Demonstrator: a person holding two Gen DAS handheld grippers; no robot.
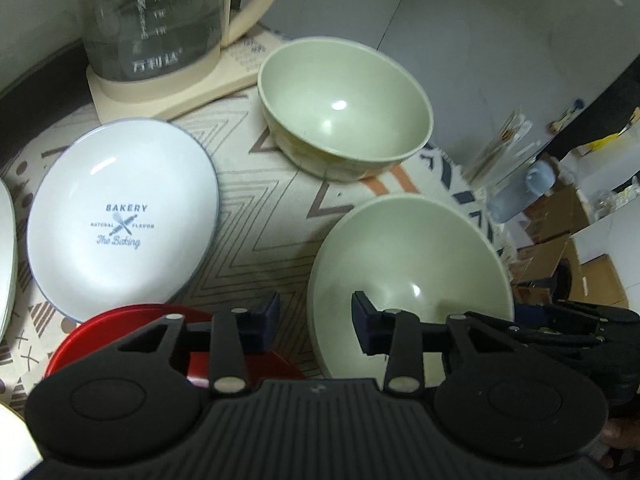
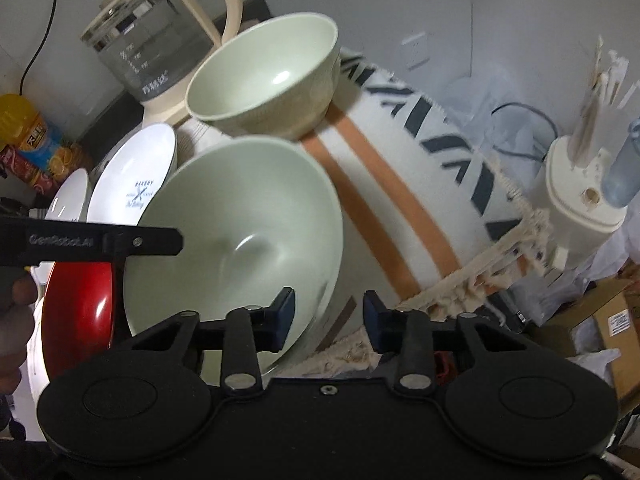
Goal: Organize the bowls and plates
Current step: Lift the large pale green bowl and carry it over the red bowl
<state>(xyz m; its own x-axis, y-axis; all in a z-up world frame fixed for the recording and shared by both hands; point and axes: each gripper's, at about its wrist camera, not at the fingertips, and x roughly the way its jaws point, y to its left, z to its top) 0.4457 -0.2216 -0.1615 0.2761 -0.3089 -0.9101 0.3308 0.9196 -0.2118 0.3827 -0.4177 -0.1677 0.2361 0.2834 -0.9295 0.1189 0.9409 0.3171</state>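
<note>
My left hand-held gripper straddles the near-left rim of the wide pale green bowl, one pad inside, one outside, not visibly pressing. My right hand-held gripper straddles the same bowl's opposite rim, pads likewise apart from it. No earlier view shows jaw motion. Left of my left gripper lies a red plate; beyond it a white "BAKERY" plate. Ahead stands a deeper green bowl, with a glass kettle behind, all on the cloth-covered bench.
</note>
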